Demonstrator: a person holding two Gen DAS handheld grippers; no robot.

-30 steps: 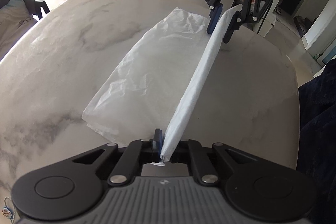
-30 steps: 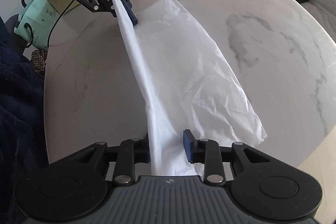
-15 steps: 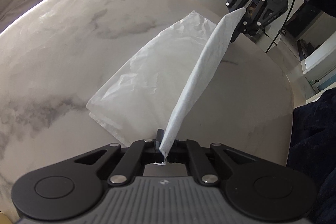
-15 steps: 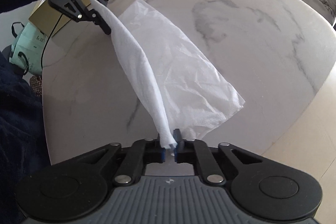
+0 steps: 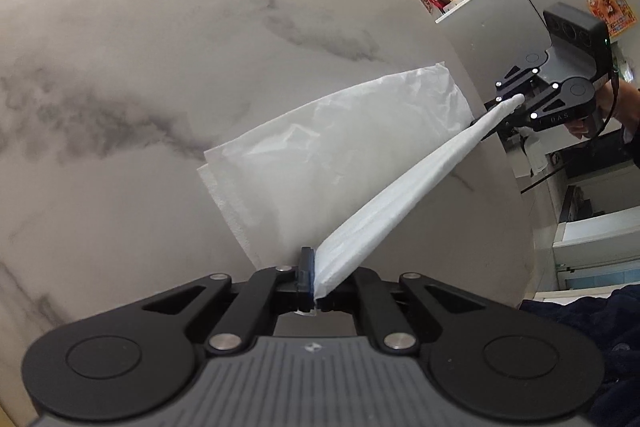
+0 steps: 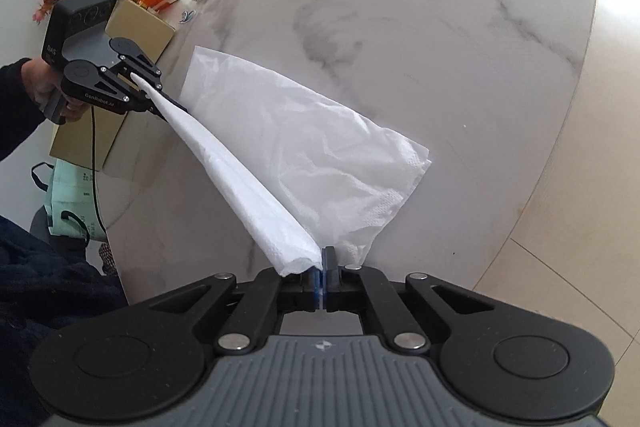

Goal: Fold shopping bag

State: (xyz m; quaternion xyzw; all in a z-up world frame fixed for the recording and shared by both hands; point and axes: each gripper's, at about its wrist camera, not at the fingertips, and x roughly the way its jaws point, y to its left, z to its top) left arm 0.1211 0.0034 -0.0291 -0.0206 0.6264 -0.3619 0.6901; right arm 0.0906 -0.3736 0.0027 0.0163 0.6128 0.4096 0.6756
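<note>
The marble desk (image 5: pixel 160 27) carries the white shopping bag (image 5: pixel 340 147), and since a second ago the near long edge of that bag has gone from lying low along the desk to standing well above it, while both cameras have climbed and tipped down to look over it. The far half of the bag lies flat on the desk; the near edge is stretched taut in the air as a straight ridge, so the sheet slopes from that ridge down to the desk. I take this as a lengthwise fold under way: the raised edge looks ready to travel across the flat half towards the bag's far edge. The bag's long axis runs from one pair of tongs to the other, parallel to the desk's near rim, with its short ends towards each hand. The left tongs (image 5: pixel 310 291) are clenched on one end of the ridge, and the right tongs (image 6: pixel 322 279), which stood agape a second ago, are now pinched tight on the other end. Beyond the bag's left-hand end sits a gold box (image 6: pixel 140 27).
</note>
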